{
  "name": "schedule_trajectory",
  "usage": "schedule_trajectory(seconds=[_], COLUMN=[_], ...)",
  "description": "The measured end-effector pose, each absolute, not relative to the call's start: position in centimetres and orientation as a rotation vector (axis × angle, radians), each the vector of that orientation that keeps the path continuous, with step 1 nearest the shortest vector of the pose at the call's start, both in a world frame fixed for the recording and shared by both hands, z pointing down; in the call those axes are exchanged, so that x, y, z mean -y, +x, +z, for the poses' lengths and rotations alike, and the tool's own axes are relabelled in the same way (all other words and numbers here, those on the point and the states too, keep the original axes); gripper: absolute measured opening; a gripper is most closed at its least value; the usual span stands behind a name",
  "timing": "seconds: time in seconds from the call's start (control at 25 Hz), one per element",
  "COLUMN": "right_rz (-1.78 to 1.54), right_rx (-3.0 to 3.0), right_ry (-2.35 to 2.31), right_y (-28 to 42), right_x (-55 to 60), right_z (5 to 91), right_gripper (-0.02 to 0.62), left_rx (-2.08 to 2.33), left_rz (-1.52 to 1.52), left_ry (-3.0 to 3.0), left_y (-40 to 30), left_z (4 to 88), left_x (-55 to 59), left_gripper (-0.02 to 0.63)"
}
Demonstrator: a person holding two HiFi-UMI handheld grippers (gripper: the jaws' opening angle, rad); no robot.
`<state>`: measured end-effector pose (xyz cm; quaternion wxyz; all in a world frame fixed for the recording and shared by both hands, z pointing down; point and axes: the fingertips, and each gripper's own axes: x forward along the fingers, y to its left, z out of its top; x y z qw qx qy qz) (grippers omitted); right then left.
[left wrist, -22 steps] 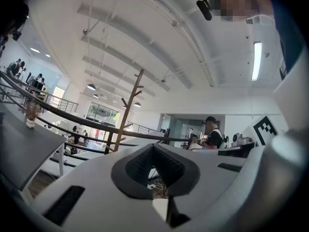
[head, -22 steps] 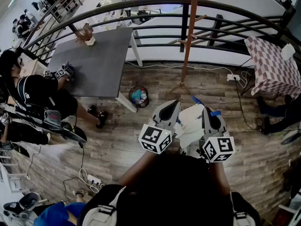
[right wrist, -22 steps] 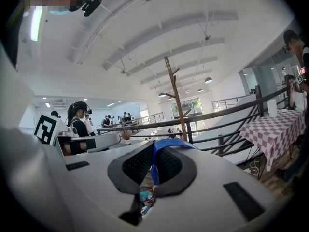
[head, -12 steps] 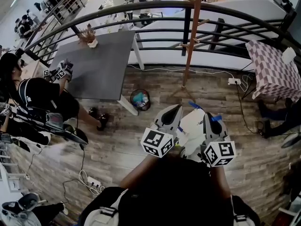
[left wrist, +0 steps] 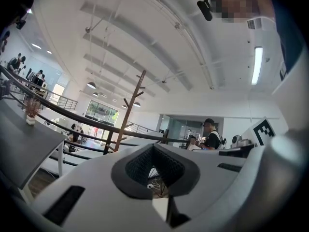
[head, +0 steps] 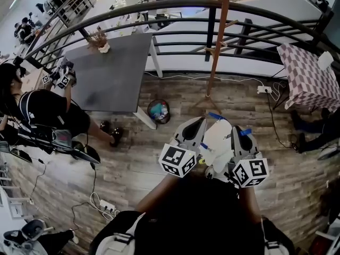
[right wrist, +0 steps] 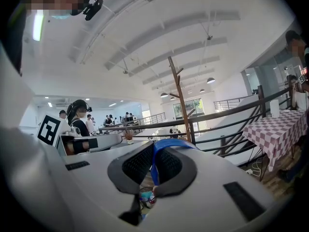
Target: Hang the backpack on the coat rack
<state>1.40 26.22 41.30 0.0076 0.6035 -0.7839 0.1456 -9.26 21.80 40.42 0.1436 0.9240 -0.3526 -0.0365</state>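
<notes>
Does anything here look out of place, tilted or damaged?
Nothing stands out. The coat rack stands upright, and the white backpack is held up in front of it, its blue strap pinched in the right tongs.

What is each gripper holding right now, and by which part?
Right gripper clamps the backpack by its blue strap; left gripper seems to pinch its white fabric.
</notes>
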Motion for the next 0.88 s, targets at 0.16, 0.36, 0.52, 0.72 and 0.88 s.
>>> schedule_trajectory(seconds=[0.16, 0.36, 0.52, 0.72, 0.88], right_rz=[0.446, 0.443, 0.467, 0.473, 0.482], right_rx=[2.435, 2.416, 2.39, 2.374, 2.374], right_ry=[1.911, 1.943, 1.982, 2.005, 2.007], right_y=[1.1, 0.2, -0.3, -1.2, -1.6], right_x=[-26.0, -26.1, -26.3, -26.2, -25.8], right_z=[41.3, 41.3, 41.5, 41.5, 41.6], right_gripper=[0.018, 0.018, 0.017, 0.018, 0.018], left_rx=[1.001, 0.976, 0.96, 0.952, 0.942], left_rz=[-0.103, -0.091, -0.088, -0.084, -0.075], left_ry=[2.673, 2.687, 2.712, 2.714, 2.711], left_y=[-10.1, -11.5, -12.4, -13.5, -13.8], left_z=[40.6, 40.5, 40.0, 40.0, 40.2], left_x=[-21.6, -21.6, -21.6, -21.1, -20.9], left_gripper=[0.008, 0.008, 0.008, 0.008, 0.008])
